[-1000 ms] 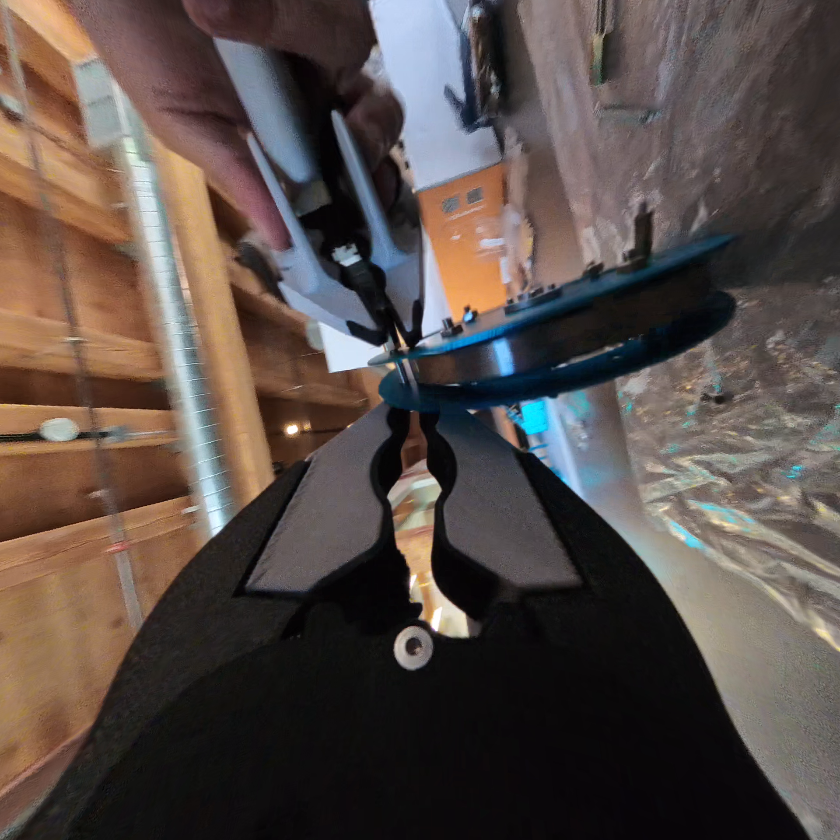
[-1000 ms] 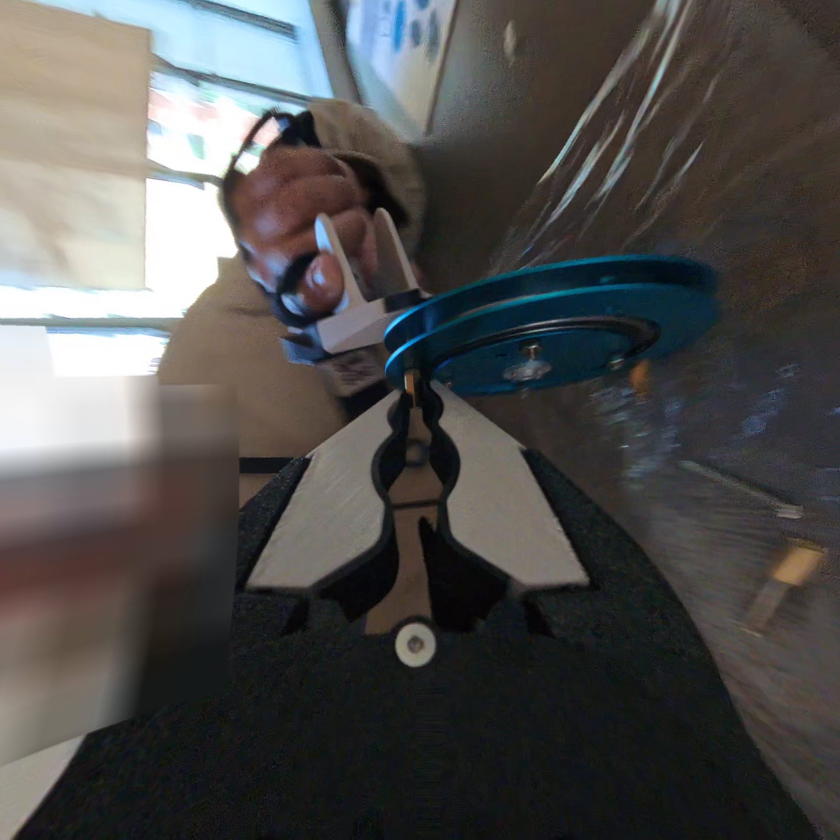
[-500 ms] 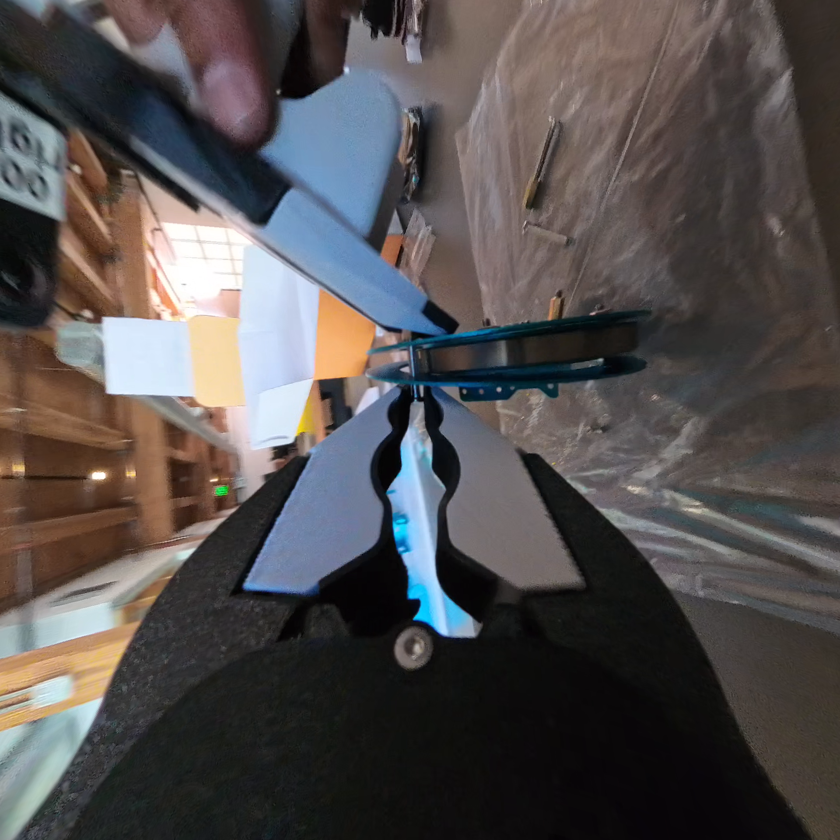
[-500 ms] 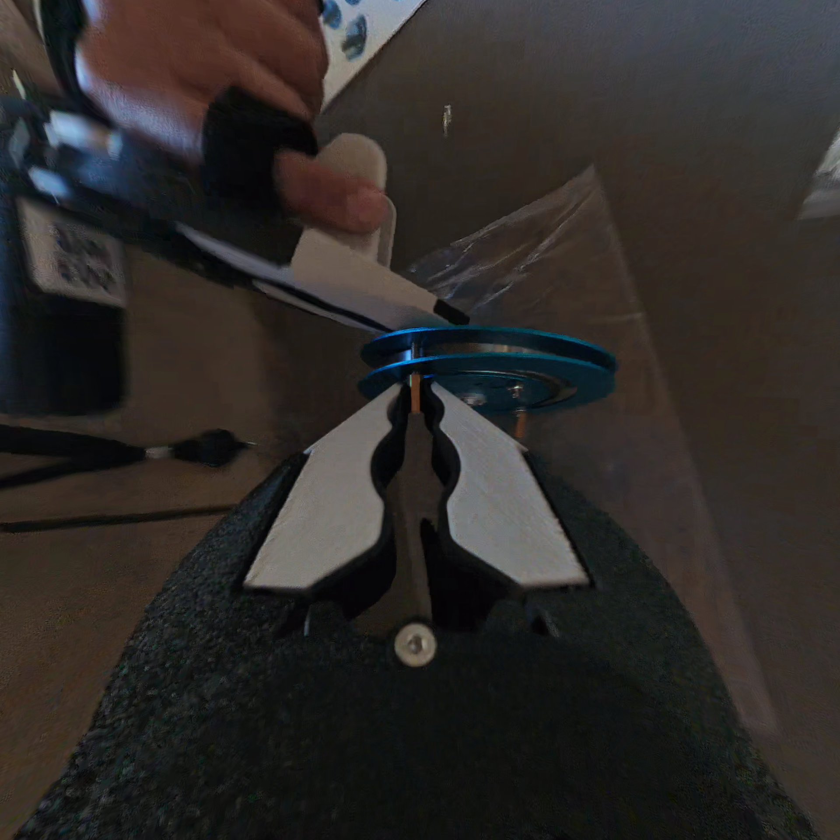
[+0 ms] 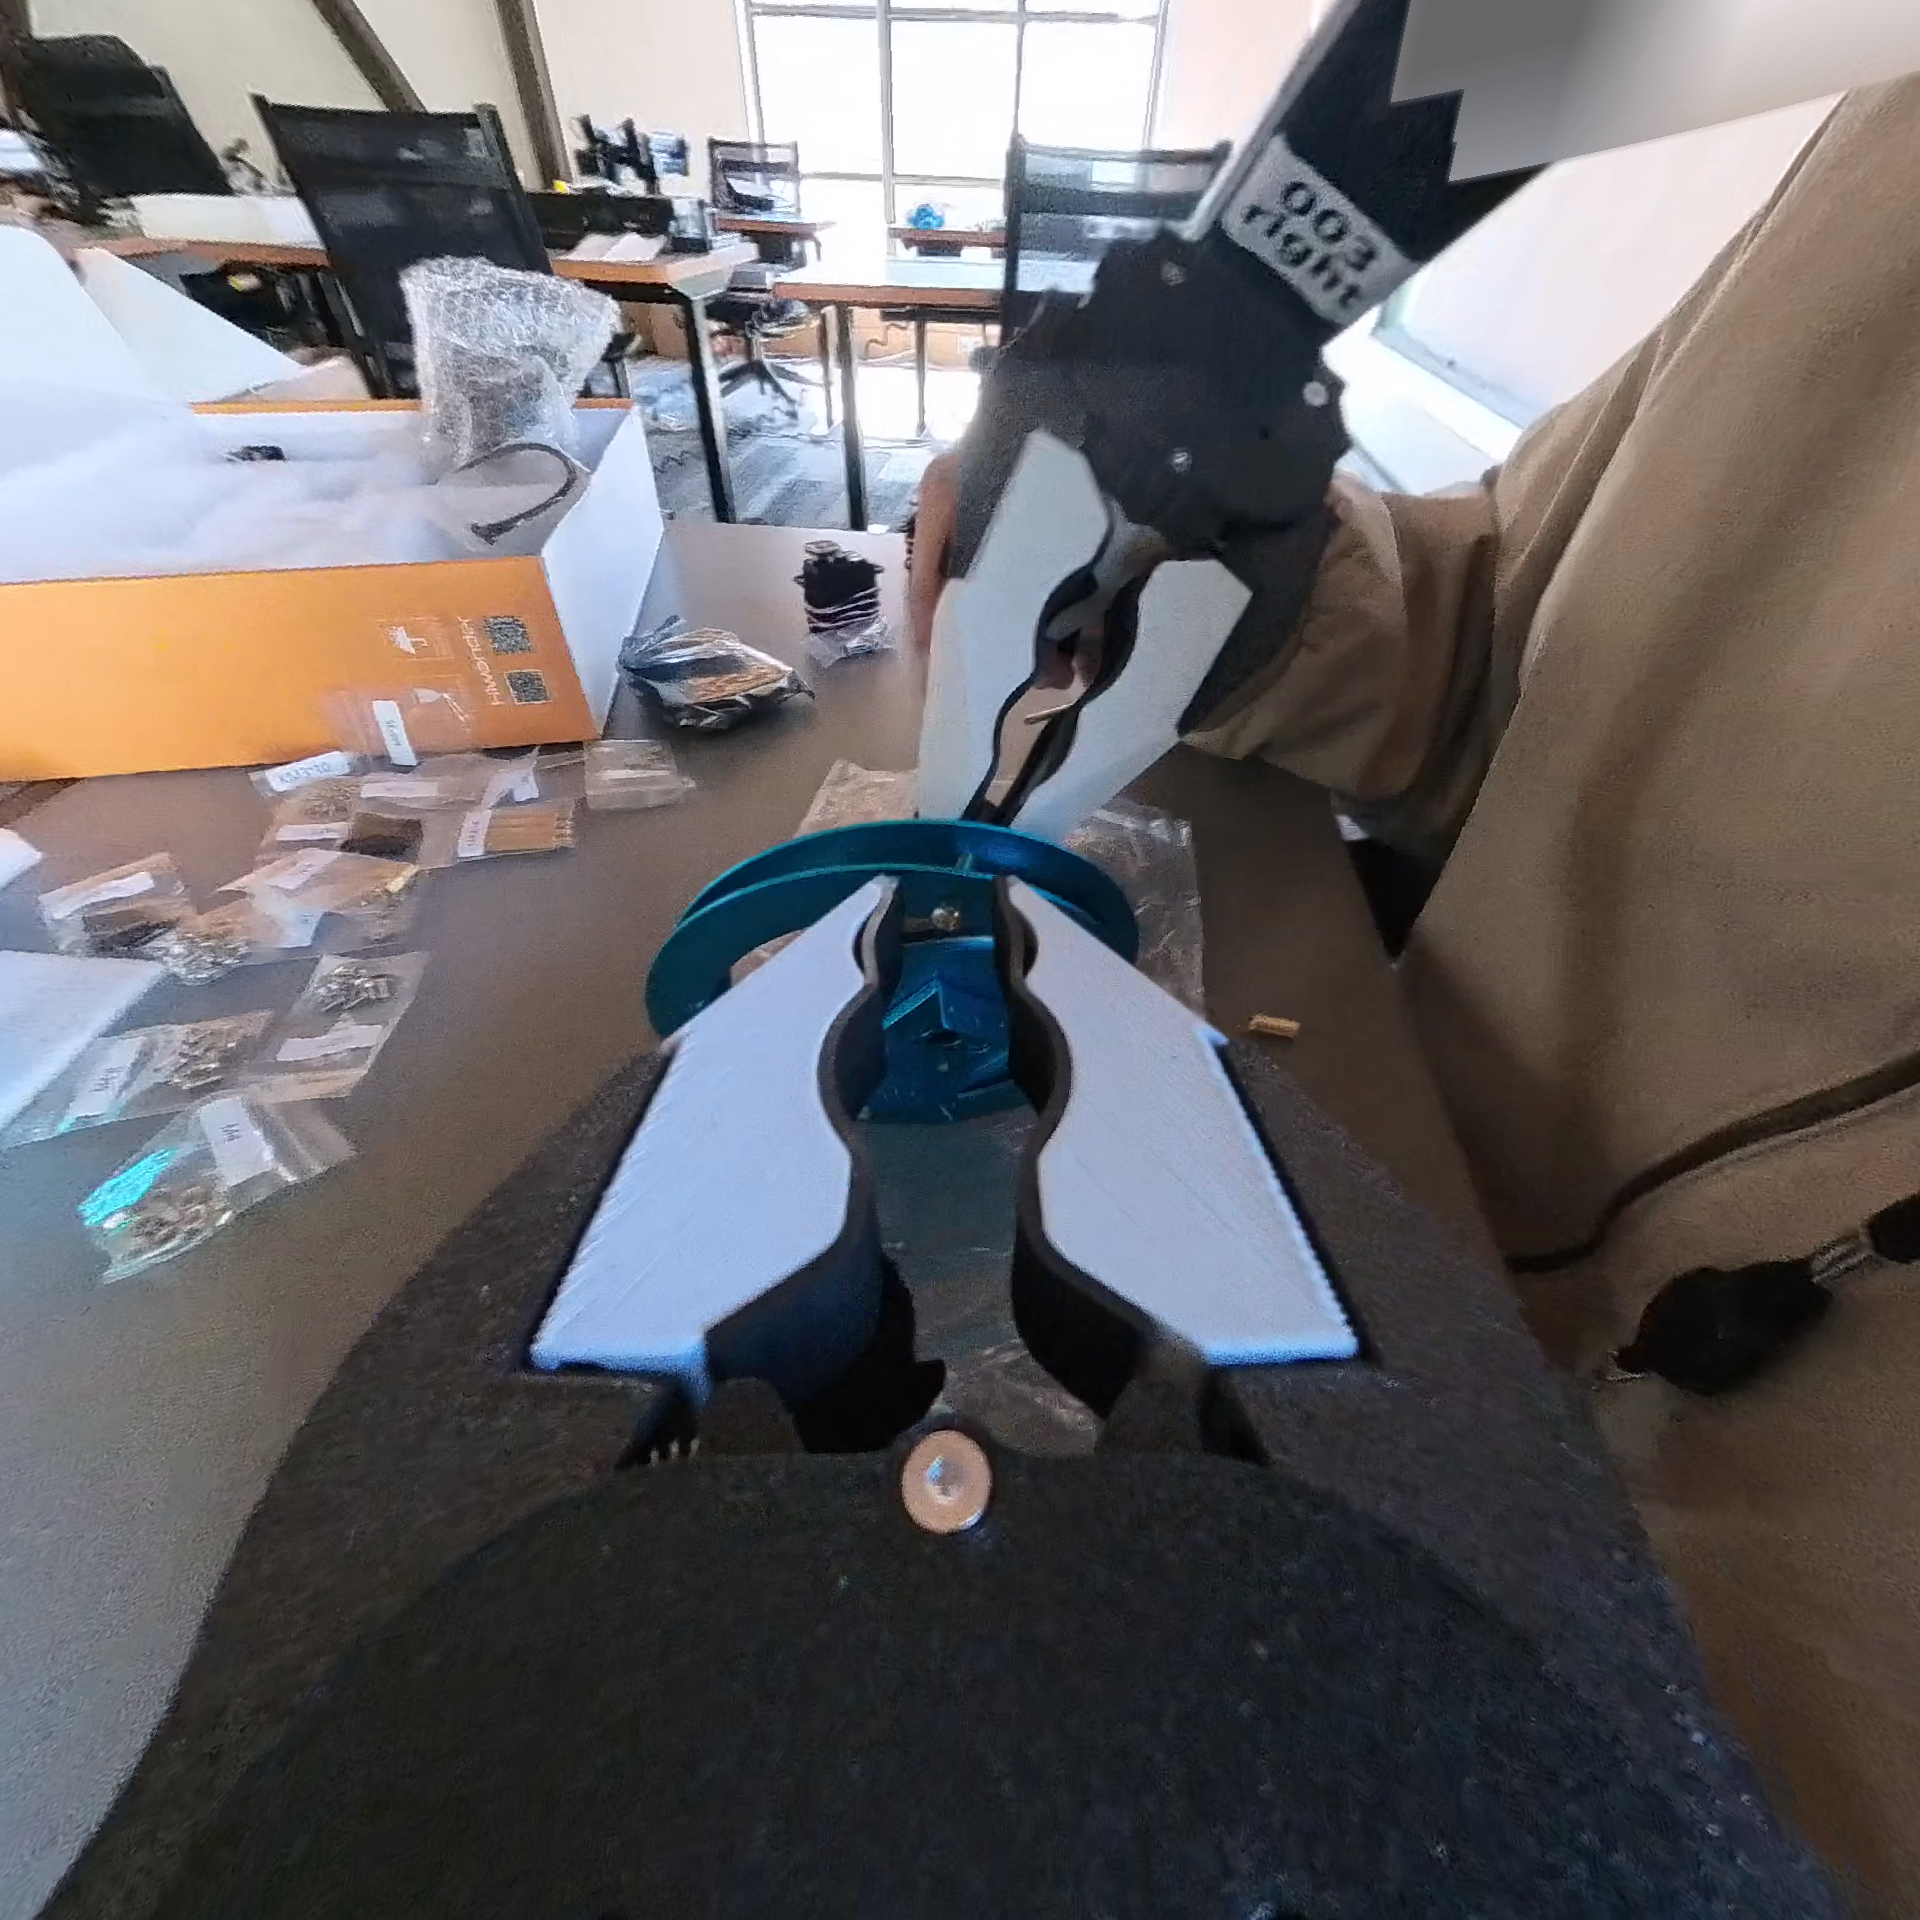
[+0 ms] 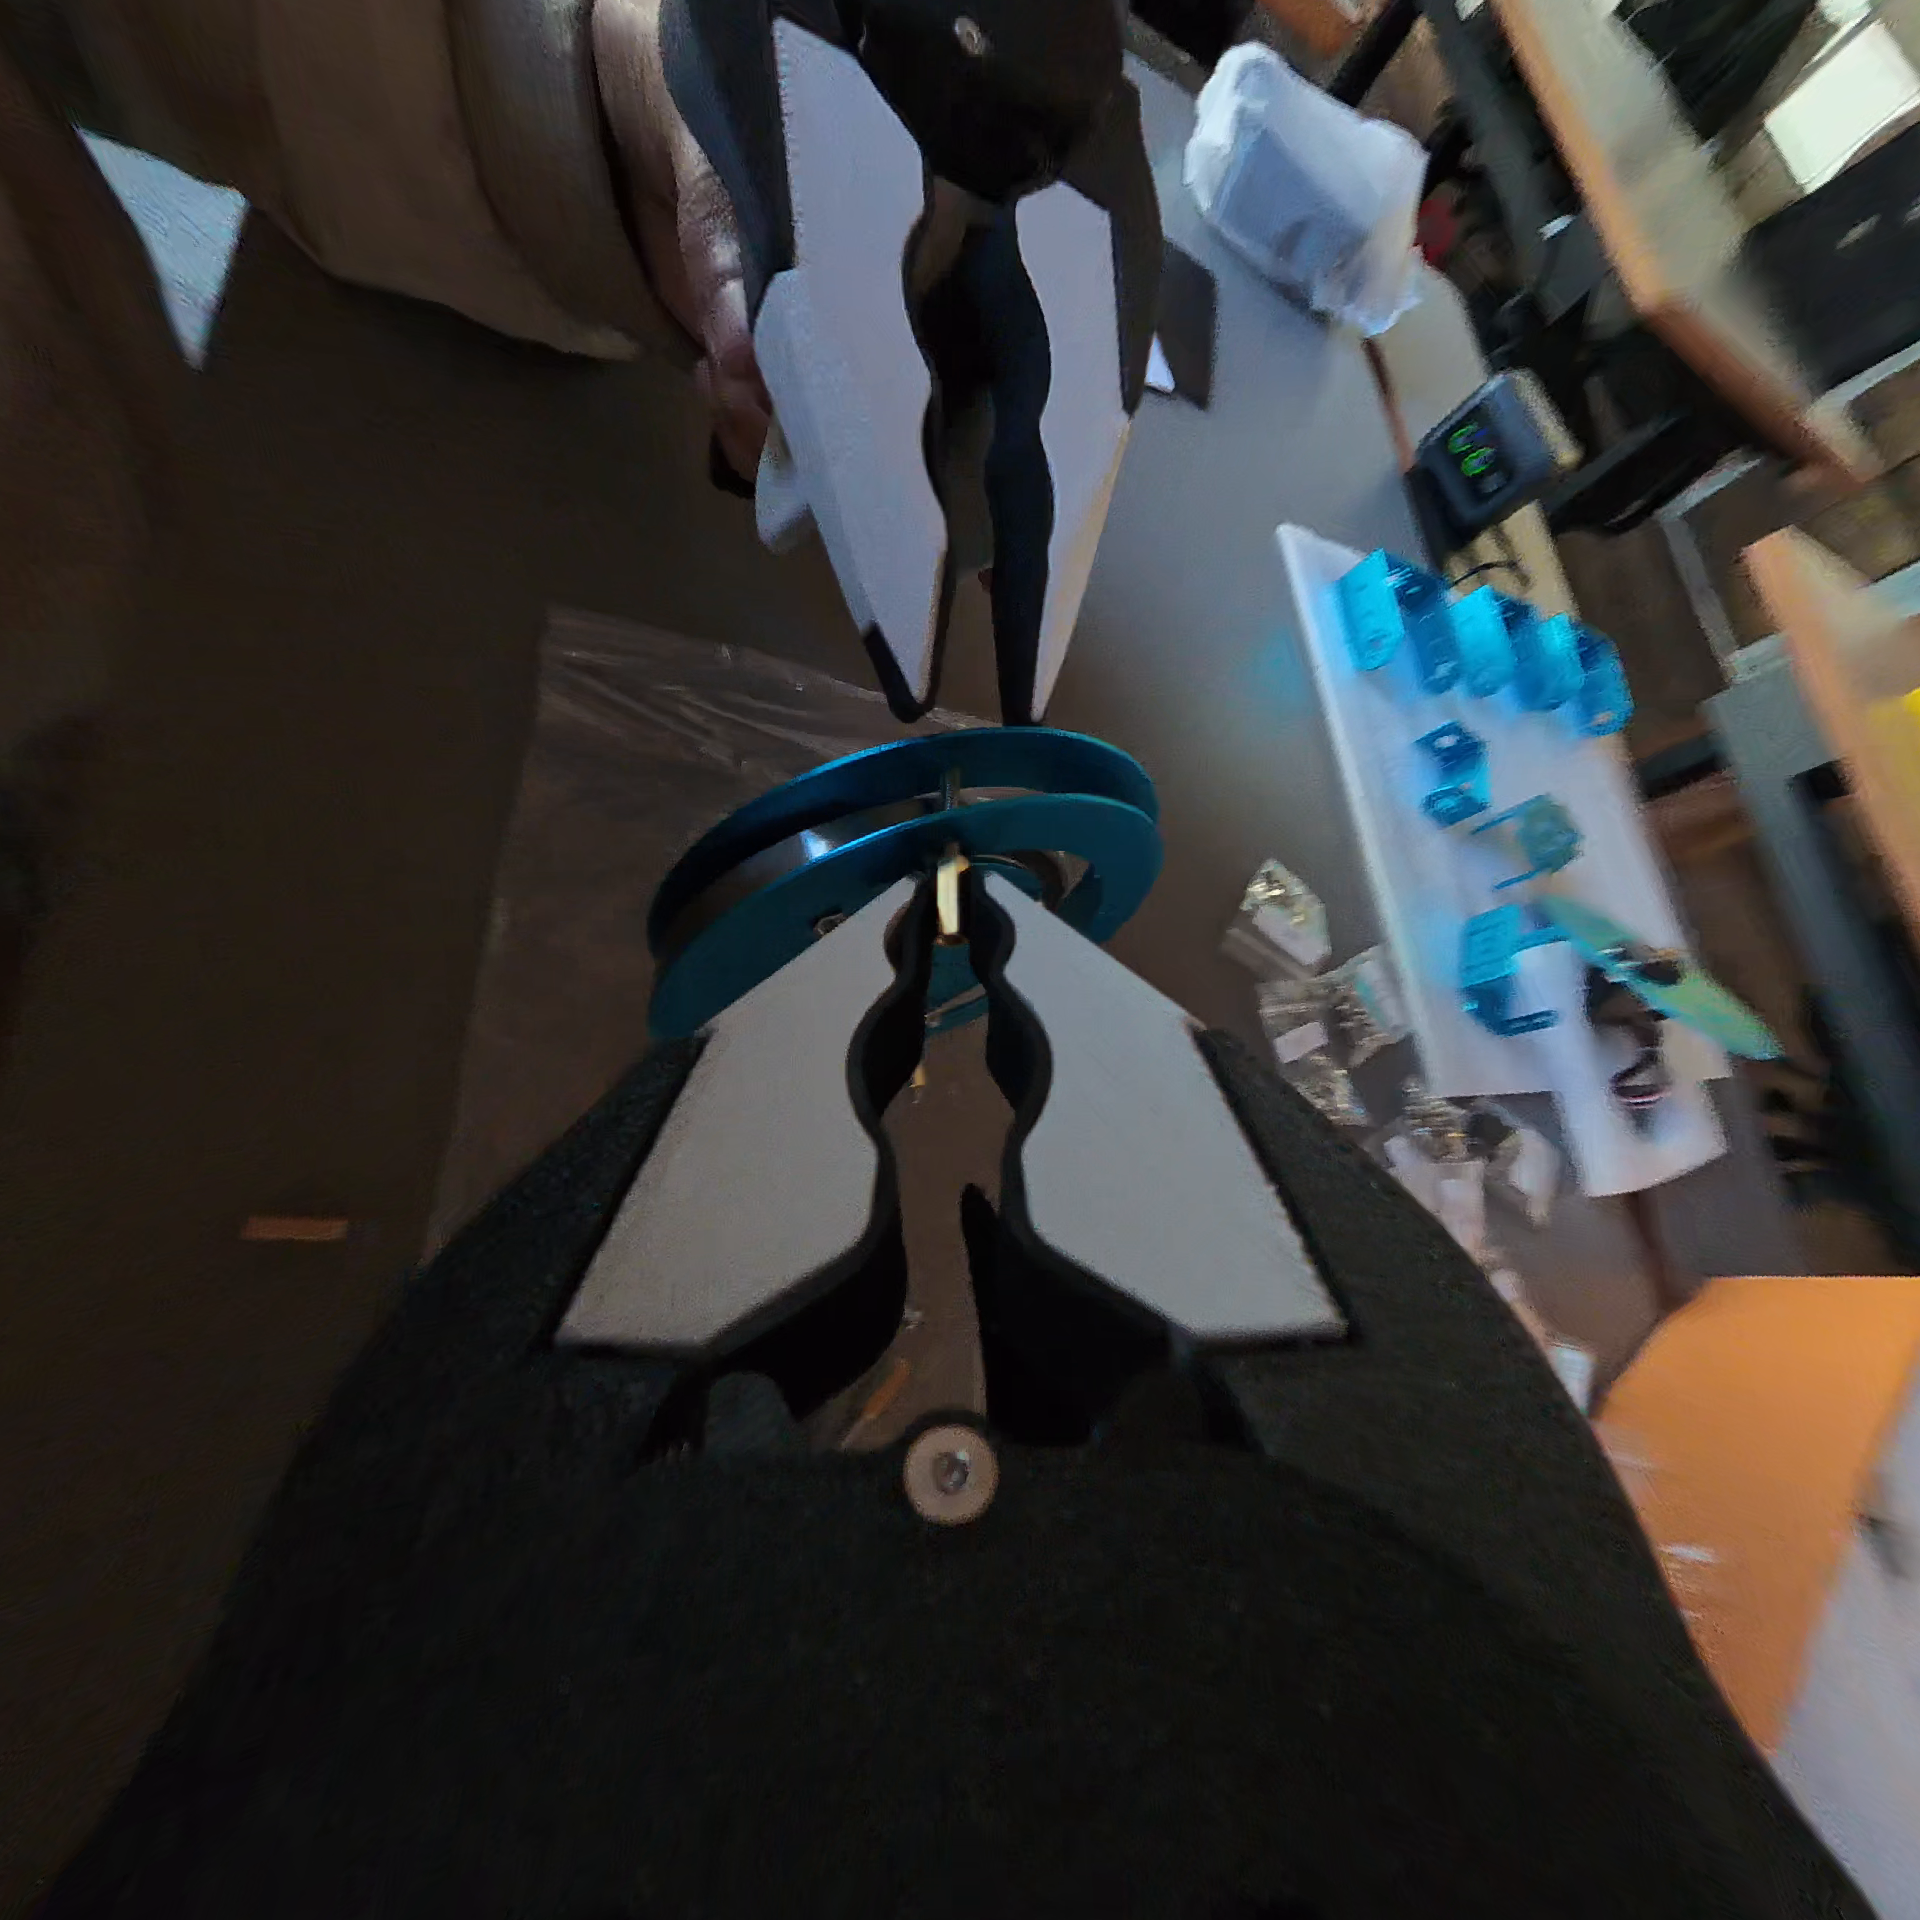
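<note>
Small hardware bags [image 5: 218,925] are scattered on the desk on the left. The left gripper [image 5: 948,894] sits spread open around the blue double-disc pulley [image 5: 727,914], and the right gripper [image 6: 948,894] pinches its brass standoff [image 6: 948,891].

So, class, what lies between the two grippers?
The blue double-disc assembly, in both wrist views; the right gripper pinches its brass standoff, the left gripper open at the opposite rim.

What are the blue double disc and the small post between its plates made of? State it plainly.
Blue double disc: looks like anodized metal, likely aluminium, going by its thin, rigid plates with an even satin blue sheen. Small post: probably brass, given its shiny yellow-gold colour; the blur leaves that uncertain.
</note>
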`<state>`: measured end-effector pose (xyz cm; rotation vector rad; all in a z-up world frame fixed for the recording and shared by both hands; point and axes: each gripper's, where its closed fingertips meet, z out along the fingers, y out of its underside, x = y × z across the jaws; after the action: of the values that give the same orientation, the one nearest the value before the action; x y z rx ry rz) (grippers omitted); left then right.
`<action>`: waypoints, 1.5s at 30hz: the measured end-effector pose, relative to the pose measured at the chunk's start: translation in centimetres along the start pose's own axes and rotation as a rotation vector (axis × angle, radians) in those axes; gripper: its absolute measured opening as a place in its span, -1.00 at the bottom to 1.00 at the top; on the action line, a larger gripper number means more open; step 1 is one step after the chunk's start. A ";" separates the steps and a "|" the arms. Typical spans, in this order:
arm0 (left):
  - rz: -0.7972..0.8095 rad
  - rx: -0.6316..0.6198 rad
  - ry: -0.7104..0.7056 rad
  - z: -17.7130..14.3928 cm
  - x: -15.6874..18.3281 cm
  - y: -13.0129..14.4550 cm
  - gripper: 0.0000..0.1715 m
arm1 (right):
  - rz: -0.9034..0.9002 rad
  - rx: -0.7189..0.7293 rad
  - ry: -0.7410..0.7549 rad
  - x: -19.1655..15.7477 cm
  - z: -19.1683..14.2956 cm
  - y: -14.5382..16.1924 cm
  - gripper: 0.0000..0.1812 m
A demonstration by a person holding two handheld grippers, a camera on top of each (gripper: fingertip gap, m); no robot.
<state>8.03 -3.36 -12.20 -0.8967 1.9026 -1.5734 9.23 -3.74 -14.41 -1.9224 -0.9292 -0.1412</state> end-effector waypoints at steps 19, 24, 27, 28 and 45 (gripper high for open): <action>-0.175 0.015 0.101 0.6 0.5 1.4 -0.88 | -0.903 0.046 0.490 1.2 -0.3 -0.9 -0.95; -0.238 0.037 0.148 0.6 0.6 1.3 -0.87 | -0.977 0.061 0.517 1.1 -0.4 -1.1 -0.95; -0.242 0.043 0.147 0.8 0.6 1.3 -0.88 | -0.898 0.088 0.484 1.1 -0.4 -0.9 -0.95; -0.241 0.045 0.144 0.8 0.6 1.2 -0.88 | -0.879 0.095 0.475 1.1 -0.4 -0.9 -0.96; -0.339 0.102 0.035 1.4 -0.4 0.9 -0.97 | -0.638 0.138 0.476 2.1 -0.3 -0.2 -0.95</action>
<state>9.13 -3.85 -13.38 -1.2019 1.7421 -1.8726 10.63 -2.81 -13.16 -1.3195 -1.1467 -0.8452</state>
